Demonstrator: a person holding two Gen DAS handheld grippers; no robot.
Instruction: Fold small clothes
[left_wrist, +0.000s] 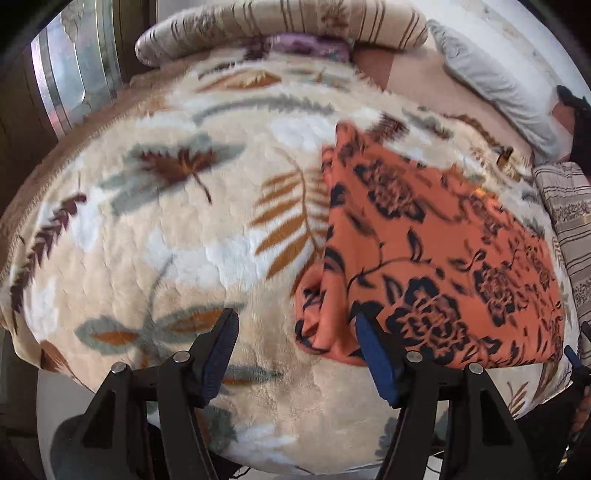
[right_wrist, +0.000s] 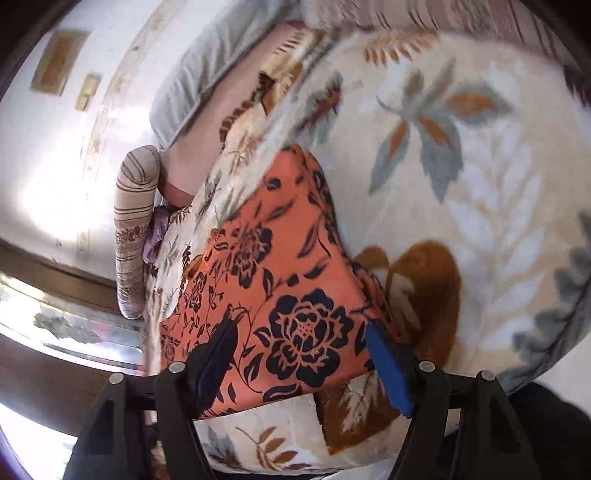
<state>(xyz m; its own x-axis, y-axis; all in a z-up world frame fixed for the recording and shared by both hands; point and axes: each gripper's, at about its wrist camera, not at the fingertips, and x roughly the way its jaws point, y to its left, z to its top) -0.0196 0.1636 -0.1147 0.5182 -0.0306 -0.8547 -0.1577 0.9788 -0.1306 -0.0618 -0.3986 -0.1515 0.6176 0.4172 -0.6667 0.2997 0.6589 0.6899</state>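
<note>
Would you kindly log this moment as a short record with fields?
surface: leaf-print blanket on a bed
garment: orange cloth with dark flowers, folded, lying flat
left gripper: open, holding nothing, beside the cloth's near left corner
right gripper: open, over the cloth's near edge, no grip
nearby: striped bolster at the far edge, grey pillow
blur: some, so contact with the cloth is unclear

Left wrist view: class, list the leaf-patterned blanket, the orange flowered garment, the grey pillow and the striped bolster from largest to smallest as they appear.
1. Leaf-patterned blanket
2. Orange flowered garment
3. Striped bolster and grey pillow: look alike in size, and fisheye distortion makes ranking unsure.
</note>
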